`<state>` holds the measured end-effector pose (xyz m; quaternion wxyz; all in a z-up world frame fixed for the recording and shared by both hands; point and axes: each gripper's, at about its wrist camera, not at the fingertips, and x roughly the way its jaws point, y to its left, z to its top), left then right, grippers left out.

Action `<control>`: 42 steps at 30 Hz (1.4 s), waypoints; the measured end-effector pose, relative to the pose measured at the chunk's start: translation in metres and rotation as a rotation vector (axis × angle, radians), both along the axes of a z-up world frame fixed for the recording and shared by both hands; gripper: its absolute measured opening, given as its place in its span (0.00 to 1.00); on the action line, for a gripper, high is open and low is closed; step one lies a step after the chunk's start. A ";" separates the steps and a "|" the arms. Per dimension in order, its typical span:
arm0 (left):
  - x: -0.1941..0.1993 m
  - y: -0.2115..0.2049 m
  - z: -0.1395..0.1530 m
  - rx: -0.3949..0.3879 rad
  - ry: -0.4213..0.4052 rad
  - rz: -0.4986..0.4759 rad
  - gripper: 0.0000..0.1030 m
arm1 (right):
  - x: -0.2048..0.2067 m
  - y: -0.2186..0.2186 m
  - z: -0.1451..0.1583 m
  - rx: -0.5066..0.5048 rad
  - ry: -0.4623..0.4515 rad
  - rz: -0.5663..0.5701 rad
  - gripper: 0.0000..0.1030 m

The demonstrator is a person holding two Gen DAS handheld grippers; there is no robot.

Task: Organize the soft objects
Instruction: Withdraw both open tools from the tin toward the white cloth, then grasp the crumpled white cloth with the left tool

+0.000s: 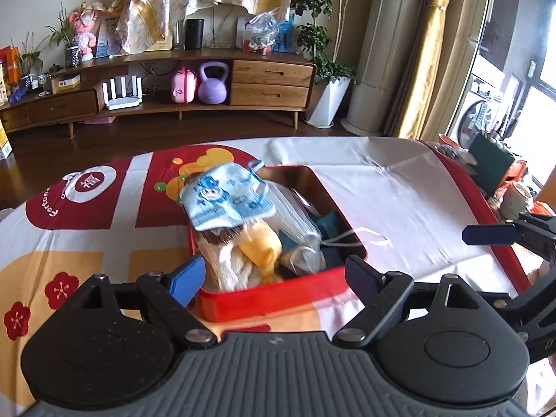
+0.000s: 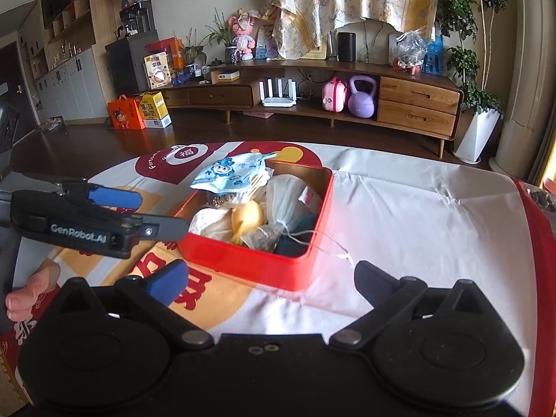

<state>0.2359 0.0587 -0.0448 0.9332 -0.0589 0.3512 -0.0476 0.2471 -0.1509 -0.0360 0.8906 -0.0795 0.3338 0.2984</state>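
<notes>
**Both tools apart before the packed red tin**

Nearest to us in the left wrist view, our left tool (image 1: 274, 274) stands with its jaws wide apart and nothing between them; its blue pads flank the near wall of the red tin (image 1: 278, 295) without touching it. From the right wrist view our right tool (image 2: 271, 281) is likewise spread wide and empty, poised just short of the same tin. We see no earlier moment to compare with.

We find the soft objects gathered inside the tin, which sits on the surface under a red, white and orange printed cloth (image 1: 399, 187). On top of the heap, at the far left corner, lies a pale blue child's face mask with a cartoon figure (image 1: 227, 198), its blue ear loop curling upward. Below it we make out a cream knitted piece (image 1: 236, 267), a yellow soft item (image 1: 262, 243), a clear bag of white masks (image 1: 299, 222) and something dark teal (image 1: 330, 224) toward the right side. A white elastic loop (image 1: 368, 236) trails over the tin's right wall onto the cloth.

Beyond the surface we see a wooden media cabinet (image 2: 413, 100) holding a purple kettlebell (image 2: 362, 97) and a pink case (image 2: 334, 94).
</notes>
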 end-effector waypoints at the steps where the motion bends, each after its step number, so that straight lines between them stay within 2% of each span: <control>1: -0.004 -0.002 -0.001 -0.005 0.003 -0.005 0.89 | -0.003 -0.003 0.000 0.003 -0.001 -0.004 0.99; 5: -0.024 -0.010 -0.005 -0.034 0.012 -0.019 0.96 | -0.015 -0.018 -0.004 0.018 0.011 -0.022 0.99; 14: -0.063 -0.032 -0.015 -0.035 0.021 -0.033 1.00 | -0.033 -0.041 -0.017 0.039 0.067 -0.066 0.98; 25: -0.089 -0.065 -0.047 -0.029 0.096 -0.074 1.00 | -0.043 -0.050 -0.041 0.042 0.143 -0.146 0.97; 31: -0.096 -0.084 -0.060 0.015 0.099 -0.098 1.00 | -0.043 -0.043 -0.058 0.021 0.197 -0.165 0.97; 37: -0.095 -0.091 -0.071 0.029 0.109 -0.087 1.00 | -0.042 -0.034 -0.076 0.012 0.251 -0.166 0.90; 42: -0.089 -0.095 -0.083 0.061 0.117 -0.073 1.00 | -0.040 -0.029 -0.085 0.007 0.265 -0.169 0.79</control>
